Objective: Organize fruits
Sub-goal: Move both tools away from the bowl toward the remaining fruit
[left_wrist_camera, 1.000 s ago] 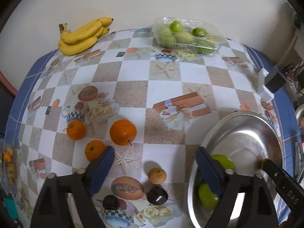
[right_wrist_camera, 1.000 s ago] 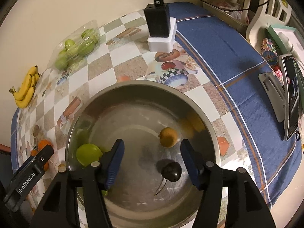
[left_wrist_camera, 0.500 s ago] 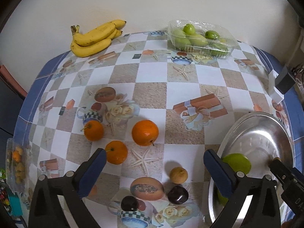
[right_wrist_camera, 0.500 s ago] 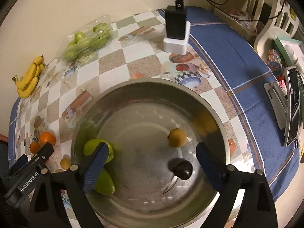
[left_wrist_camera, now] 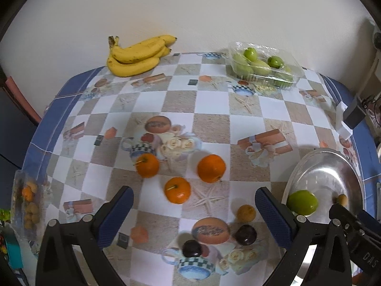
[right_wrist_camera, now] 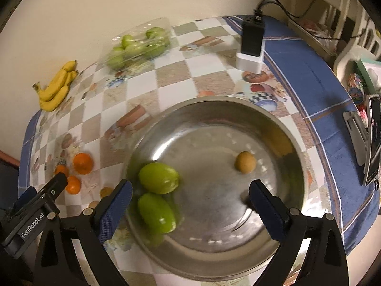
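My left gripper (left_wrist_camera: 193, 212) hangs open and empty over the checked tablecloth. Under it lie three oranges (left_wrist_camera: 177, 190), a small tan fruit (left_wrist_camera: 246, 212) and two dark plums (left_wrist_camera: 246, 234). My right gripper (right_wrist_camera: 191, 202) hovers over the steel bowl (right_wrist_camera: 214, 100); its jaws are opening, with nothing pressed between them. In the bowl lie two green fruits (right_wrist_camera: 158, 177) and a tan fruit (right_wrist_camera: 245, 165). A dark fruit (right_wrist_camera: 245, 199) there is mostly hidden behind the right finger. The bowl (left_wrist_camera: 326, 166) also shows at the right of the left wrist view.
Bananas (left_wrist_camera: 135, 56) and a clear box of green fruits (left_wrist_camera: 264, 68) sit by the back wall. A black charger on a white block (right_wrist_camera: 251, 47) stands beyond the bowl. A phone on a stand (right_wrist_camera: 371, 143) is at the right edge, a packet of small fruits (left_wrist_camera: 26, 205) at the left.
Both grippers' jaws have spread wider and both have pulled back a little higher. The left one has shifted from the bowl's edge toward the oranges. The dark fruit has stayed in the bowl.
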